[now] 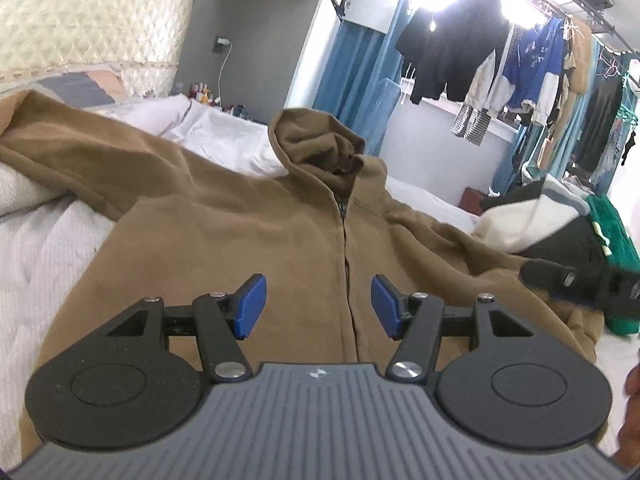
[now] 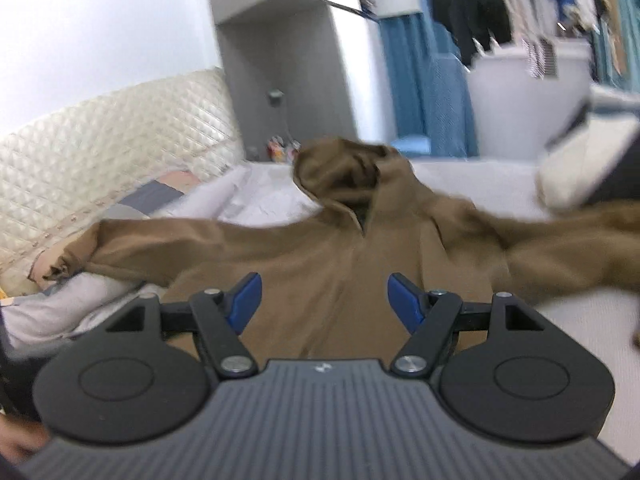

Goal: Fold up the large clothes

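The left gripper (image 1: 318, 306) hangs with jaws apart and empty over the hoodie (image 1: 240, 232), zipper running ahead between them. The right gripper (image 2: 324, 302) is likewise apart and empty above it. Beyond, the hood (image 1: 316, 140) lies on the bed (image 1: 224, 136).

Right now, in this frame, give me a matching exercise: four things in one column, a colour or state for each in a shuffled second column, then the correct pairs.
Column A
1. hoodie
2. left hand-held gripper
3. curtain
4. headboard

Column B
a. blue, hanging
b. open, nothing between its pads
c. brown, spread front-up on the bed, zipped
d. cream, quilted

Pairs: 1-c, 2-b, 3-a, 4-d
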A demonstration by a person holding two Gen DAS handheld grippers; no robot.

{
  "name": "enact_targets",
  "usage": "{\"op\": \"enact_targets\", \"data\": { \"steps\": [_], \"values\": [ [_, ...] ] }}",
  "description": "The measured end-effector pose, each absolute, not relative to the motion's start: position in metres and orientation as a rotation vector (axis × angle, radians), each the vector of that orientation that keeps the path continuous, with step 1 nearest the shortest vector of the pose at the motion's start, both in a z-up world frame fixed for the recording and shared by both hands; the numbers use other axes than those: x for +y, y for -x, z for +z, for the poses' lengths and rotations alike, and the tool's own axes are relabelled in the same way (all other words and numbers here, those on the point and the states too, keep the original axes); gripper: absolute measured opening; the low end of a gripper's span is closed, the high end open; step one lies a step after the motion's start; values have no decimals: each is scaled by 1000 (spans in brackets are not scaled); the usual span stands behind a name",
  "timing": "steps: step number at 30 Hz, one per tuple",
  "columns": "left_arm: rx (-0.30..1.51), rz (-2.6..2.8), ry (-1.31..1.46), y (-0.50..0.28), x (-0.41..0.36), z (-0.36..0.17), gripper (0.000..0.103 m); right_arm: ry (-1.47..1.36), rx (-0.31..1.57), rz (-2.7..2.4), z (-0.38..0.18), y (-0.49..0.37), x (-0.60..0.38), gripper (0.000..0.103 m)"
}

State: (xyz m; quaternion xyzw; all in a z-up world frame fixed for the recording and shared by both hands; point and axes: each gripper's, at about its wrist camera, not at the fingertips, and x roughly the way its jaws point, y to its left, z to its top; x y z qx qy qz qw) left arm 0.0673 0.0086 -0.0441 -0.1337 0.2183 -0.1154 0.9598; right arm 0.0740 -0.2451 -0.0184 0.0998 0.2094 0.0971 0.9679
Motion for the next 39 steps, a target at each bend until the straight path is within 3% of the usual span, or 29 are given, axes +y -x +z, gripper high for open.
{"op": "enact_targets", "data": {
  "steps": [12, 23, 26, 37, 39],
  "values": [
    [501, -253, 240, -73, -2, -52, 64, -368, 470, 17, -30, -75, -304, 72],
    [585, -274, 209, -96, -16, -72, 64, -604, 468, -265, -21, -92, -467, 73],
    [597, -271, 208, -103, -20, -76, 64, -610, 477, -359, -36, -92, -508, 82],
    [656, -222, 190, -124, -30, -94, 64, -670, 565, -454, -125, -126, -582, 83],
    [659, -214, 183, -127, -33, -97, 64, -649, 546, -461, -135, -137, -586, 89]
  ]
}}
